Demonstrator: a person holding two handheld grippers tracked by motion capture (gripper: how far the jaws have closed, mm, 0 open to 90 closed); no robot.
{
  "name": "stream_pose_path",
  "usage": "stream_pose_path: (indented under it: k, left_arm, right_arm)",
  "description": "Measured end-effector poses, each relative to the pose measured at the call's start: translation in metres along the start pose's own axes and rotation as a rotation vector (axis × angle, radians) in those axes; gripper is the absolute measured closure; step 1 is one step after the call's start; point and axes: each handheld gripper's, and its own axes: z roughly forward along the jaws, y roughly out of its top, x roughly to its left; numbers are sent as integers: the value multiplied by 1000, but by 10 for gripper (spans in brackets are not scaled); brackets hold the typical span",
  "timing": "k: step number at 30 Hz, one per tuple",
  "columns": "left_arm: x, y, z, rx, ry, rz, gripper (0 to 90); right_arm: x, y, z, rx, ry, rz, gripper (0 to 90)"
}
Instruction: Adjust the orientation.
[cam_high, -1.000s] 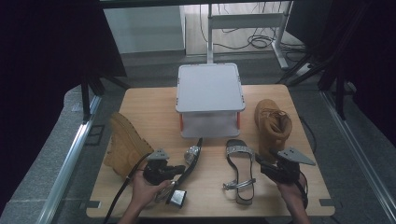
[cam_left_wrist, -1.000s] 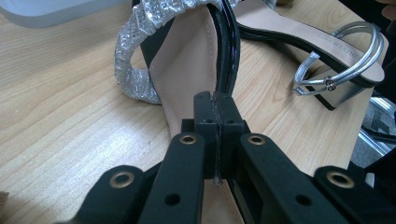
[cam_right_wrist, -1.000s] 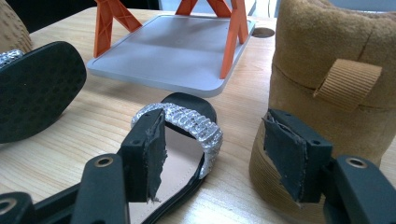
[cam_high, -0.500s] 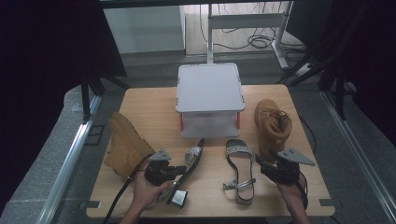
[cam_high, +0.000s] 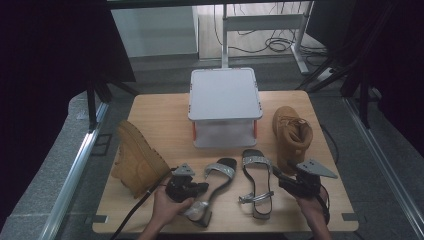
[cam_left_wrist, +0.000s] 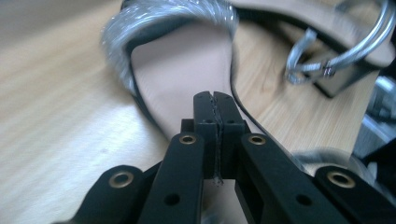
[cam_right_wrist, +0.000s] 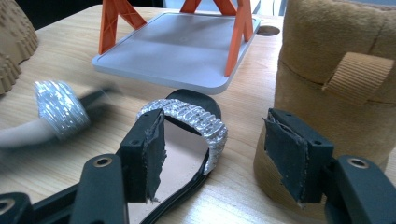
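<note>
Left sandal (cam_high: 212, 185) has shifted slightly on the surface (cam_high: 165, 115) since before, blurred in motion. Left claw (cam_high: 200, 188) sits low over its insole, jaws pressed together, holding nothing. Right claw (cam_high: 280, 177) spread apart, aimed at right sandal (cam_high: 256, 187) beside the boot (cam_high: 291, 135).

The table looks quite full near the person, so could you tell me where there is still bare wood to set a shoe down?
Bare wood lies at the back left of the table, between the left boot and the grey rack. The front is crowded: two sandals, the right boot and both grippers.
</note>
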Motion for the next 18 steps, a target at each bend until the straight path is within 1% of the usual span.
stream_pose_path:
  k: [1,4,7,11,15,16,17,18]
  left_arm:
    - [-3,1,4,30,6,20,895]
    - [-5,2,5,33,11,30,894]
    - [-4,4,1,13,17,21,894]
    - [-5,6,-5,-11,16,21,894]
    - [-13,9,-11,-28,-7,34,894]
    - [-16,10,-12,-30,-12,40,894]
    - [-23,12,-14,-34,-19,55,894]
    - [-23,12,-14,-34,-19,55,894]
  right_arm:
    - [0,0,0,-2,-2,-3,387]
    - [-1,0,-1,-3,-4,3,387]
    - [-2,0,-2,-4,-6,4,387]
    - [-4,0,-2,-3,-10,12,387]
    - [-4,0,-3,-3,-10,13,387]
    - [-4,0,-3,-3,-10,13,387]
    - [-4,0,-3,-4,-10,16,387]
    - [-4,0,-3,-4,-10,16,387]
